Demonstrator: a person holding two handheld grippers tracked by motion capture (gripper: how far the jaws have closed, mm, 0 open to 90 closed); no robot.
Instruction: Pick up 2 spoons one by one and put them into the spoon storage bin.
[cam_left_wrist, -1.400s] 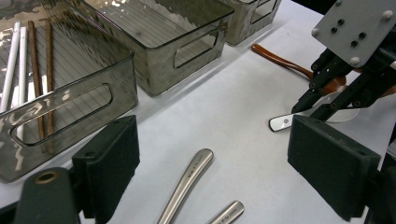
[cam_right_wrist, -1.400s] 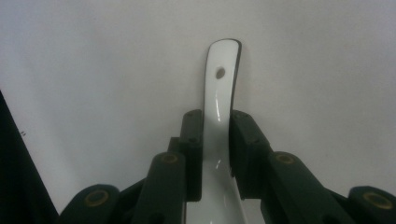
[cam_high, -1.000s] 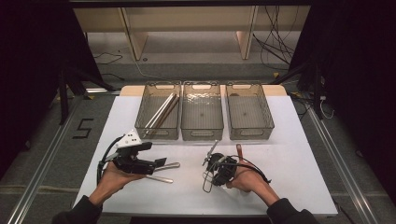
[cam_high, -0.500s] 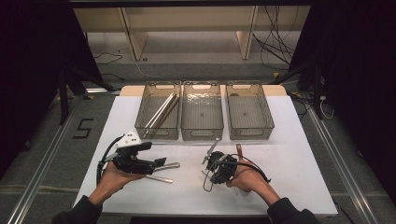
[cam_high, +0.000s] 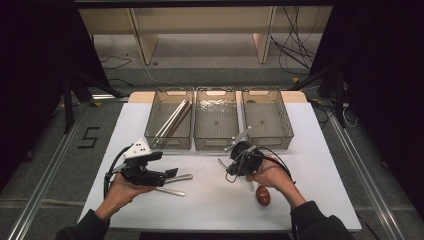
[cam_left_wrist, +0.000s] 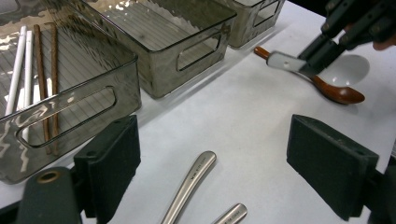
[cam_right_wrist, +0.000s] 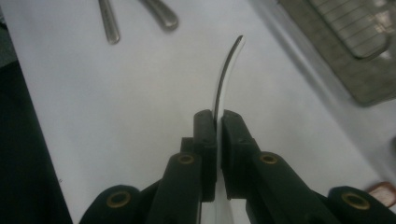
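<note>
The right claw (cam_high: 227, 167) is pressed together on a white spoon (cam_right_wrist: 227, 70), pinching its handle edge-on between the two black jaws, the handle's curved end sticking out past them above the bare white table (cam_high: 310, 150); in the left gripper view the same spoon's white handle sits clamped in that claw, its pale bowl (cam_left_wrist: 348, 70) lying on the table just beside a brown wooden spoon (cam_left_wrist: 336, 91); that brown spoon lies near the right hand (cam_high: 270, 175), on its near side; the left claw (cam_high: 172, 173) is spread wide, its pads apart with nothing between them, hovering over two metal handles (cam_left_wrist: 189, 184) that lie on the table at near left; at the far side stand three clear bins side by side, the left bin (cam_high: 170, 142) holding chopsticks (cam_high: 172, 119), the middle bin (cam_high: 216, 144) just far of the right claw.
</note>
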